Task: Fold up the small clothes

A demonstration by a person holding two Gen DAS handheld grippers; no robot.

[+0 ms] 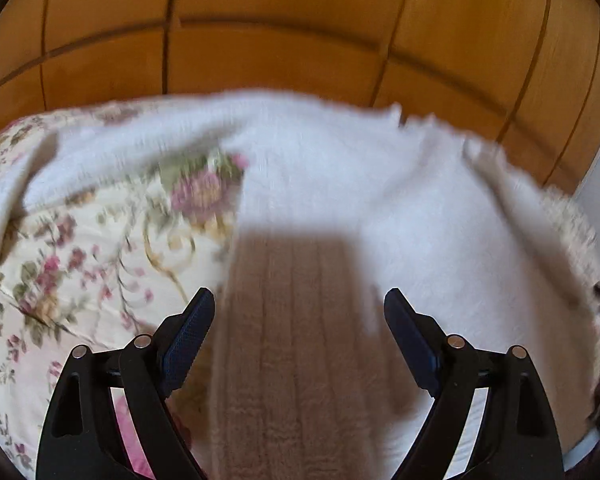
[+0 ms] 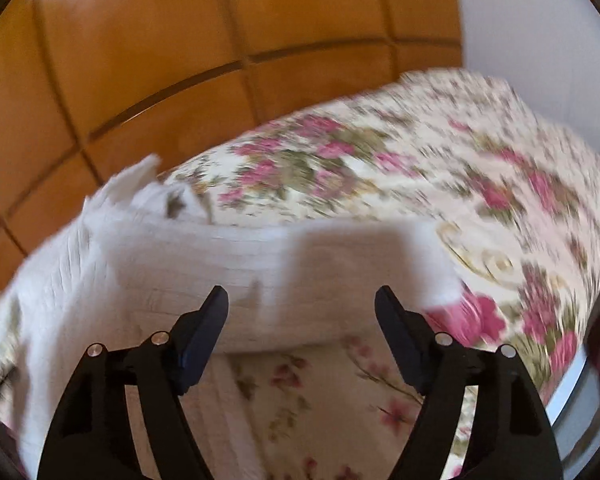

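Left gripper [image 1: 299, 300] spread wide above a white ribbed knit garment [image 1: 340, 184], pads clear of the cloth, nothing pinched. Right gripper [image 2: 301, 298] likewise parted over the same garment's folded edge [image 2: 228, 252], holding nothing. Garment lying on a cream floral-printed bedspread [image 2: 440, 152], before orange wooden panelling [image 1: 280, 20]. No readable writing; both views blurred.

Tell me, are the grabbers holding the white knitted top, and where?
No. The left gripper and right gripper are both open above the white top; neither pinches it.
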